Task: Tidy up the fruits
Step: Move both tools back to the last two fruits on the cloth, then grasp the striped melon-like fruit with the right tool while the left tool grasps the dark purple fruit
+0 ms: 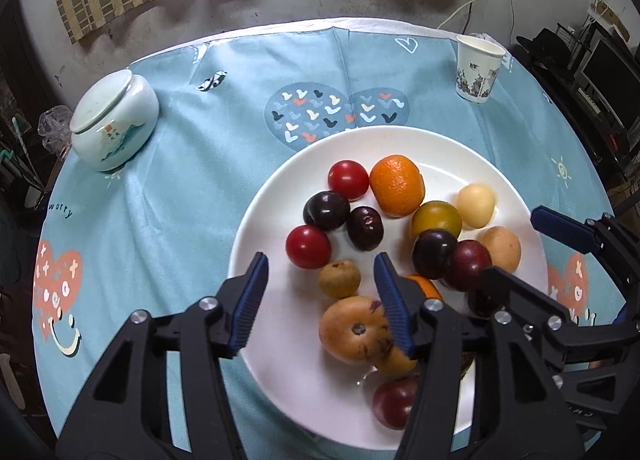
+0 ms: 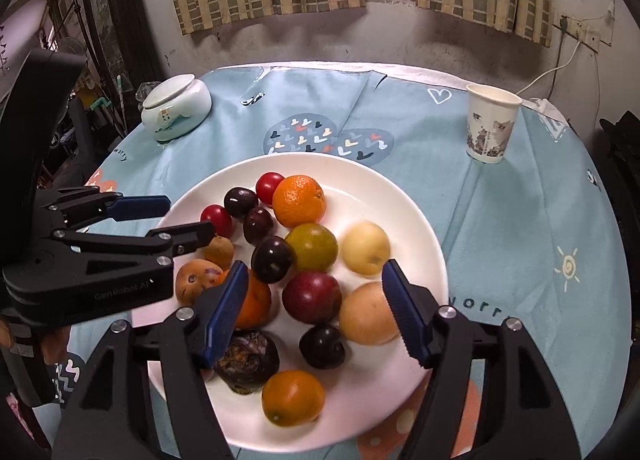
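Note:
A large white plate (image 1: 280, 204) (image 2: 416, 220) holds several fruits: an orange (image 1: 397, 191) (image 2: 299, 201), red tomatoes (image 1: 348, 179), dark plums (image 1: 326, 210) (image 2: 273, 259), a yellow-green plum (image 2: 312, 246), pale yellow fruits (image 2: 366, 247) and a speckled tan fruit (image 1: 354, 330). My left gripper (image 1: 322, 272) is open and empty over the plate's near left part. My right gripper (image 2: 314, 280) is open and empty, hovering over a dark red plum (image 2: 312, 297). The right gripper also shows at the right of the left wrist view (image 1: 560, 260).
A lidded white ceramic jar (image 1: 114, 122) (image 2: 176, 108) stands at the far left of the round table with a light blue cloth (image 1: 160, 220). A paper cup (image 1: 478, 68) (image 2: 491, 122) stands at the far right. A wall with curtains lies behind.

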Demonstrator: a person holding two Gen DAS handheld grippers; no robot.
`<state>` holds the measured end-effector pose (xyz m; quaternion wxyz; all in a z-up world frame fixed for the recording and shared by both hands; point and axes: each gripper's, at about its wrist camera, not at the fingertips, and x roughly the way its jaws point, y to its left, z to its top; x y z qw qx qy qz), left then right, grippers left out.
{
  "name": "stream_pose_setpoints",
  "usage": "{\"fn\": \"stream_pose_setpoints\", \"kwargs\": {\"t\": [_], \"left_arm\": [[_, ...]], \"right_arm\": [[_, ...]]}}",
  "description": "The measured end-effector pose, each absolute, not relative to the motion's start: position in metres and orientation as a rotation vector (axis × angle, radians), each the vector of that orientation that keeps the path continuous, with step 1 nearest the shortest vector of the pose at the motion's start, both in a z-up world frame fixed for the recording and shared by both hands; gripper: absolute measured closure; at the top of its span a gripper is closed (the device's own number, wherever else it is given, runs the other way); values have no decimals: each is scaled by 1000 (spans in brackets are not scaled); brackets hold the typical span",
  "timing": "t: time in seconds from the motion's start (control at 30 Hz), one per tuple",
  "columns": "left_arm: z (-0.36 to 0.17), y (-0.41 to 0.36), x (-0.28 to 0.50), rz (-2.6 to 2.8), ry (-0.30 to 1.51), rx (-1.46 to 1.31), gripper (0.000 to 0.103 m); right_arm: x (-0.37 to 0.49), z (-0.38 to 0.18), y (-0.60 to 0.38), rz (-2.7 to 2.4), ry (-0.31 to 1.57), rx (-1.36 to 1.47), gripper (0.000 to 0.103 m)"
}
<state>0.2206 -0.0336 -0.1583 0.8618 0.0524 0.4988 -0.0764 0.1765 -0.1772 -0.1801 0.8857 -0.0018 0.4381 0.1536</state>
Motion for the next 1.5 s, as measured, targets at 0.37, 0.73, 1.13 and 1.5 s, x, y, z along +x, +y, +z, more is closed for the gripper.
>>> {"fn": "stream_pose_setpoints", "kwargs": {"t": [0.37,0.73,1.13,1.5], "left_arm": [[-127,57,134,-58,1003,5,24],[-182,124,6,14,1190,-44,23],[-191,116,-34,-14,1234,-61,19],[-190,77,16,-89,1176,21,19]], "right_arm": [[74,-175,-152,446,966,-13,33],[25,-209,-74,586,1022,-208,33],[51,-235,-25,649,966,-481,45],[48,-214,-80,655,1053,-168,68]]}}
